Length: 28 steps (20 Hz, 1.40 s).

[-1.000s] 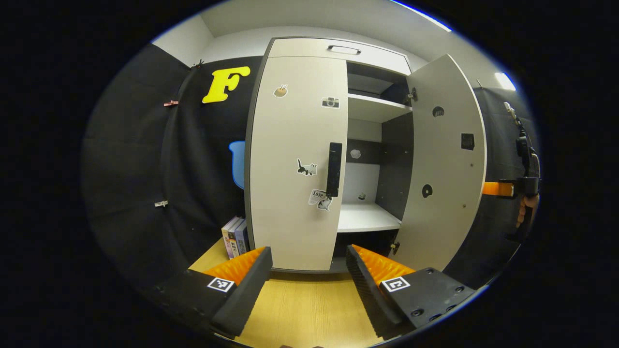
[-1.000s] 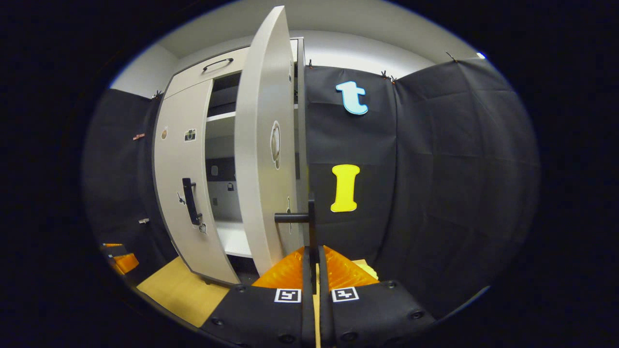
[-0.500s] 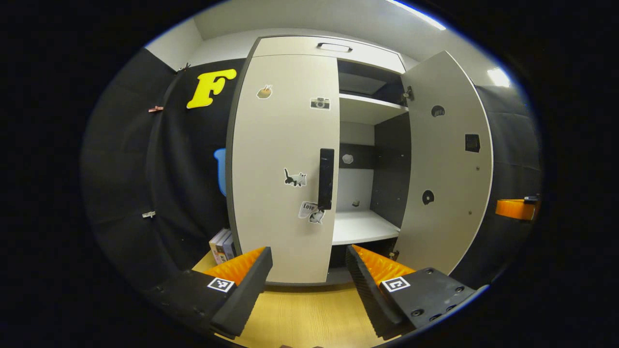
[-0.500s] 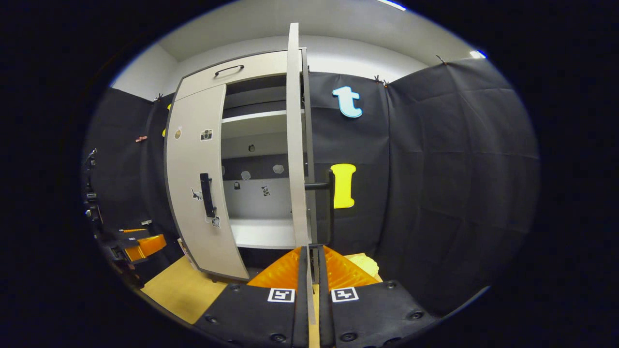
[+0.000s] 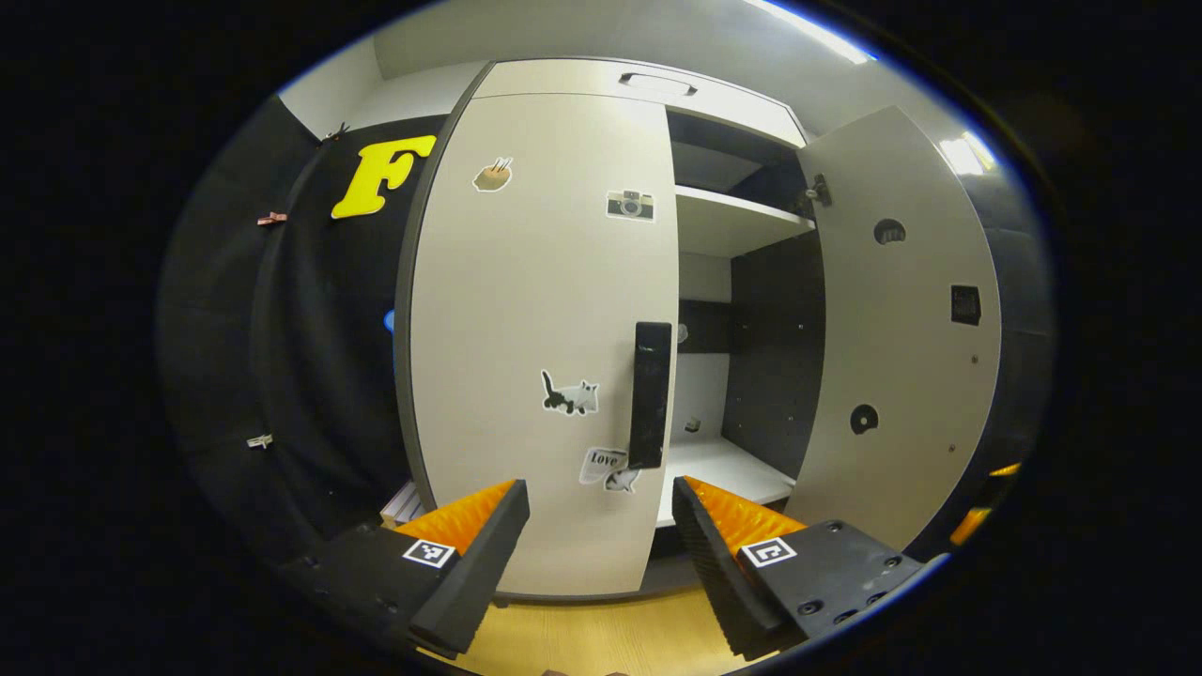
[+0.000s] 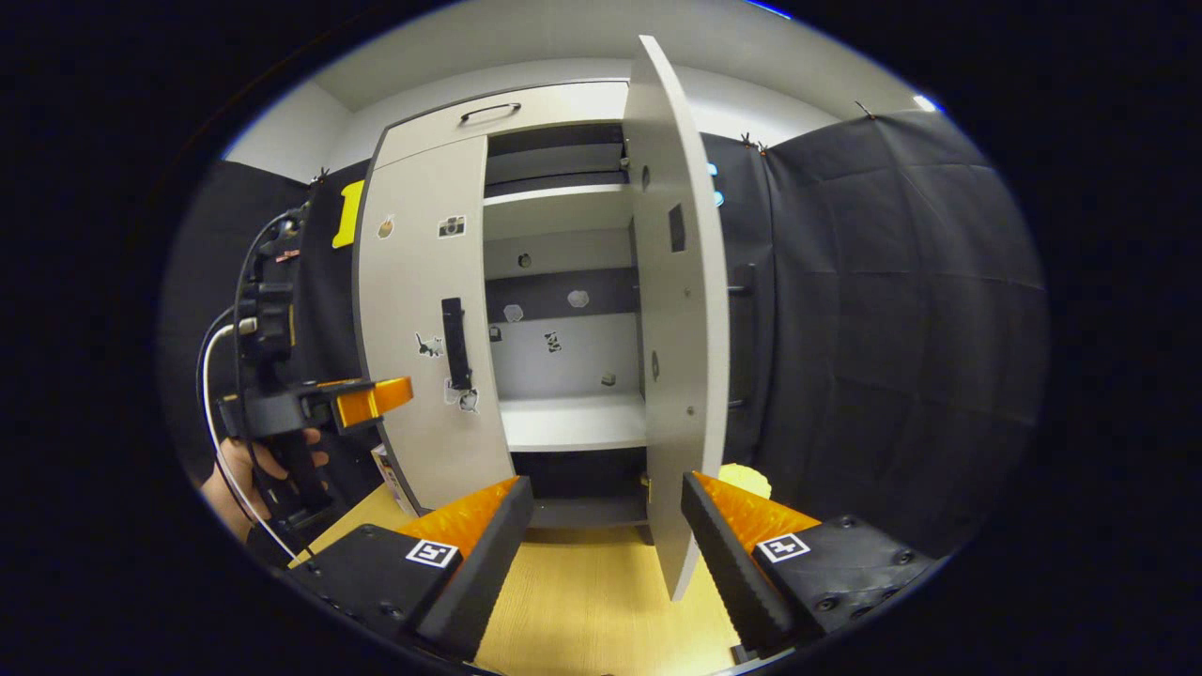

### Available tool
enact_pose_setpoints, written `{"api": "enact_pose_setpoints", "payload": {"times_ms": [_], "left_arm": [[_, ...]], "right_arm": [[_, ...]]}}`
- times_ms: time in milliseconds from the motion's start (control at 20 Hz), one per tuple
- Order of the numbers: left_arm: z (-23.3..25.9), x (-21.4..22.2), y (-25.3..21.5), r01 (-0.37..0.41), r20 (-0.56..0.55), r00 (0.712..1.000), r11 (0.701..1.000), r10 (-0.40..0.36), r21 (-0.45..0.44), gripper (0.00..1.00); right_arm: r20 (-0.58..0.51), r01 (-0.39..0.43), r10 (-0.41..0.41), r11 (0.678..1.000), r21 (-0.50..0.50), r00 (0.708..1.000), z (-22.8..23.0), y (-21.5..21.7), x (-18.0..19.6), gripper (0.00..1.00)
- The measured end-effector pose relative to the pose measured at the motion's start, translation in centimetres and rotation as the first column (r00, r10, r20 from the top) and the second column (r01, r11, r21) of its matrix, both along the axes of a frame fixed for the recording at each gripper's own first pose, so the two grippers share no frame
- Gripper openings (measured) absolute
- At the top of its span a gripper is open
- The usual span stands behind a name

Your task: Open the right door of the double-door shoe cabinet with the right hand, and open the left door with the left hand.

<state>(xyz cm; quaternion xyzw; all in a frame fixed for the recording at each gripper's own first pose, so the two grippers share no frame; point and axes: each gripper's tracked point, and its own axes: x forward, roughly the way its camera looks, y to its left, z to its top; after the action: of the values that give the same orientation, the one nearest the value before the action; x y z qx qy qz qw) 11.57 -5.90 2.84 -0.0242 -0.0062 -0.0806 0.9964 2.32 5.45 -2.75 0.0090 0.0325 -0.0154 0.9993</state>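
The pale double-door shoe cabinet [image 5: 582, 89] stands on a wooden floor. Its left door [image 5: 535, 310] is closed and carries stickers and a dark vertical handle [image 5: 650, 394]. Its right door [image 5: 901, 376] hangs wide open, showing white shelves [image 5: 728, 465]. My left gripper [image 5: 601, 521] is open, close in front of the left door just below its handle. In the right gripper view the left door [image 6: 423, 329], its handle [image 6: 455, 343] and the open right door [image 6: 681, 310] show edge-on. My right gripper [image 6: 606, 521] is open and empty, back from the door. The left gripper [image 6: 362, 399] shows there, held by a hand [image 6: 235, 469].
Black cloth walls close in on both sides. Books [image 5: 404, 504] stand on the floor left of the cabinet. A yellow object [image 6: 745, 480] lies behind the open right door. A drawer with a handle [image 6: 488, 111] tops the cabinet. Wooden floor [image 6: 582, 601] lies in front.
My right gripper let go of the right door's handle, opened and drew back; the door stays open. My left gripper moved closer to the left door's handle.
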Motion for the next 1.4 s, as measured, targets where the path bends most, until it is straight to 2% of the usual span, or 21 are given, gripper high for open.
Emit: {"api": "enact_pose_setpoints", "payload": {"times_ms": [250,350,500,650,800,950,1000,1200,1300,1400], "left_arm": [[2.3,3.4,-1.2,0.044,0.03,0.999,0.999,-0.044,-0.006,0.92],[3.0,4.6,-2.4,0.063,0.039,0.997,0.998,-0.063,-0.011,0.94],[3.2,6.9,-3.1,0.029,0.03,0.999,1.0,-0.029,0.005,0.95],[2.9,8.7,-3.6,-0.01,0.007,1.0,1.0,0.01,0.009,0.94],[2.5,10.1,-4.1,-0.039,-0.015,0.999,0.999,0.039,0.011,0.86],[2.1,11.1,-4.5,-0.066,-0.029,0.997,0.997,0.067,0.038,0.8],[2.1,11.2,-4.7,-0.072,-0.033,0.997,0.997,0.073,0.036,0.73],[2.4,11.6,-4.9,-0.106,-0.032,0.994,0.994,0.106,0.003,0.58],[2.2,11.5,-5.2,-0.108,-0.037,0.994,0.994,0.107,-0.005,0.42],[2.0,11.6,-5.2,-0.121,-0.042,0.992,0.993,0.121,0.016,0.36]], "right_arm": [[0.023,-0.008,0.007,1.0,0.008,1.0,-0.1,2.8,1.4,0.99],[0.039,-0.023,0.023,1.0,-0.005,0.999,0.3,3.6,1.8,1.0],[0.045,-0.067,0.067,0.998,-0.005,0.997,-0.4,4.9,2.9,1.0],[-0.003,-0.146,0.146,0.988,-0.049,0.989,-2.3,5.9,3.3,0.99],[-0.001,-0.21,0.21,0.976,-0.055,0.978,-2.4,6.1,4.4,1.0],[0.019,-0.24,0.241,0.97,-0.045,0.97,-2.0,5.7,5.4,0.99],[0.018,-0.246,0.247,0.968,-0.048,0.969,-2.1,5.4,5.7,0.99],[-0.006,-0.26,0.26,0.965,-0.024,0.966,-2.8,4.4,6.6,0.99],[-0.004,-0.26,0.26,0.965,-0.022,0.966,-2.8,3.9,7.0,0.99],[-0.004,-0.263,0.263,0.965,-0.02,0.965,-2.8,3.4,7.1,0.99]]}}
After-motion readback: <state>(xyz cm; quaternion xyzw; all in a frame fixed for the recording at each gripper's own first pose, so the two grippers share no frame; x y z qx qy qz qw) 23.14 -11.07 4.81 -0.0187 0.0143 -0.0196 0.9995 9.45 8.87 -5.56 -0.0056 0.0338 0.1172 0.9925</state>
